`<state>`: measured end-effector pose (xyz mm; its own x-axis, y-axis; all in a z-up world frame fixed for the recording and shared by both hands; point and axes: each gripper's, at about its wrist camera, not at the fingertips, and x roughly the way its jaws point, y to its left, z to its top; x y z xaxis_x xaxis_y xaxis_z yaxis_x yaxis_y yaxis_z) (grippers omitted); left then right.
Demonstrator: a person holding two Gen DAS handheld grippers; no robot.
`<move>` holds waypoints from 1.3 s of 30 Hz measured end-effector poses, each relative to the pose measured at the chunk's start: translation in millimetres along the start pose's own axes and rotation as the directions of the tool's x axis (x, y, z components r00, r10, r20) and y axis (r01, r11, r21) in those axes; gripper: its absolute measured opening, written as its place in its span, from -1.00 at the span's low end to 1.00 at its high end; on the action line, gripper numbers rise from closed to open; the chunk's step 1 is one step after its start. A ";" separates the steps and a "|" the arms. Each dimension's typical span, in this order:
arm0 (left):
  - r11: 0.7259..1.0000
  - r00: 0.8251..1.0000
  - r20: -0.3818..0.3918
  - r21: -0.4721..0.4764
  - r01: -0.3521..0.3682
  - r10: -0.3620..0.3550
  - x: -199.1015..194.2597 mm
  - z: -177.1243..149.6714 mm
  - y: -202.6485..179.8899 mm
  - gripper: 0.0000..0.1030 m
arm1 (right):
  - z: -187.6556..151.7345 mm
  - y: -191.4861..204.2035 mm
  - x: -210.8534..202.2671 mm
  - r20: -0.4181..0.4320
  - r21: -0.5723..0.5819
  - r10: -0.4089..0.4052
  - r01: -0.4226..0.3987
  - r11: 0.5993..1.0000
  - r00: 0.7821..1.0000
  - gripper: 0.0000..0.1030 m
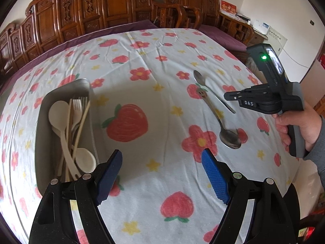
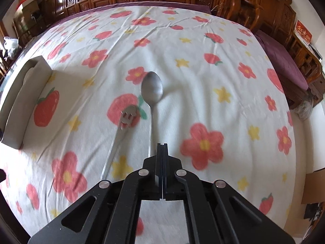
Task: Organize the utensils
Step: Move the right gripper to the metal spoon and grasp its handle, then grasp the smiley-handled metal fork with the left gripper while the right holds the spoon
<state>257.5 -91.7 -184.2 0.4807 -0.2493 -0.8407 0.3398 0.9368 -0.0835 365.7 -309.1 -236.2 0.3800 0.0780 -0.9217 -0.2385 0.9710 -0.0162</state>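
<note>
Two metal spoons lie crossed on the flowered cloth. One spoon point(image 2: 152, 87) point(image 1: 200, 78) points its bowl away; its handle ends just left of my right gripper point(image 2: 162, 145) point(image 1: 226, 96), whose jaws are shut with nothing between them. The smiley-handled spoon point(image 1: 230, 139) point(image 2: 128, 116) lies beside it, its bowl hidden under the gripper in the right wrist view. A grey tray point(image 1: 65, 89) point(image 2: 12, 101) at the left holds cream plastic spoons point(image 1: 60, 109), forks and chopsticks. My left gripper point(image 1: 162, 152) hangs open over bare cloth between tray and spoons.
A person's hand point(image 1: 300, 126) holds the right gripper's handle at the table's right side. Carved wooden chairs point(image 1: 113, 6) line the far edge. A purple undercloth point(image 2: 284, 61) shows past the flowered cloth on the right.
</note>
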 end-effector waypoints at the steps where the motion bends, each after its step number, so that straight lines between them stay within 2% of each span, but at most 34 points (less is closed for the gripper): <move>1: 1.000 1.000 -0.002 0.003 0.003 -0.003 2.1 0.6 -2.9 0.49 | -0.1 -3.7 -3.9 0.020 0.016 0.026 -0.027 1.000 0.999 -0.99; 4: 1.000 1.000 -0.012 0.005 0.003 -0.003 9.7 1.5 -9.0 0.49 | 7.2 -4.4 -7.7 0.052 0.017 0.064 -0.065 0.998 0.997 -0.98; 7: 1.000 1.000 -0.021 0.007 -0.003 0.003 15.8 2.0 -13.0 0.49 | 19.5 2.7 1.1 0.042 -0.015 0.062 -0.062 0.998 0.997 -0.42; 8: 1.000 1.000 -0.024 0.006 -0.005 0.005 17.9 2.3 -13.7 0.49 | 23.8 4.6 5.9 0.036 -0.025 0.059 -0.058 0.998 0.998 -0.41; 13: 1.000 0.999 -0.032 0.006 -0.009 0.010 23.8 5.4 -16.2 0.49 | 39.3 10.0 28.2 0.011 -0.064 0.040 -0.039 0.997 0.999 -0.41; 15: 1.000 0.999 -0.031 0.009 -0.009 0.009 24.5 6.8 -16.8 0.49 | 44.2 12.5 30.4 0.013 -0.078 0.038 -0.037 0.996 0.999 -0.48; 16: 1.000 1.000 -0.030 0.010 -0.008 0.008 24.9 7.7 -17.5 0.49 | 45.7 12.9 30.5 0.009 -0.080 0.040 -0.039 0.996 0.999 -0.61; 17: 1.000 1.000 -0.029 0.011 -0.006 0.007 25.1 8.0 -18.2 0.49 | 46.6 14.1 30.3 0.001 -0.080 0.034 -0.034 0.996 0.999 -0.92; 24: 1.000 0.999 -0.037 0.003 0.014 -0.014 33.3 10.1 -28.7 0.49 | 40.8 18.9 26.3 -0.012 -0.114 -0.032 0.030 0.993 0.999 -0.95; 34: 0.998 0.997 -0.047 -0.005 0.061 -0.062 51.8 22.8 -64.1 0.49 | 1.8 -8.3 -14.3 0.037 -0.085 -0.004 0.007 0.996 0.999 -0.94; 39: 0.997 0.995 -0.075 -0.007 0.071 -0.071 72.9 36.1 -83.0 0.22 | -22.2 -24.3 -30.2 0.049 -0.058 0.009 -0.006 0.998 0.999 -0.94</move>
<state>293.5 -196.5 -219.2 0.3936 -0.2964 -0.8702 0.3675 0.9184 -0.1466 340.2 -340.0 -216.6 0.4213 0.0975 -0.9017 -0.2923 0.9558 -0.0332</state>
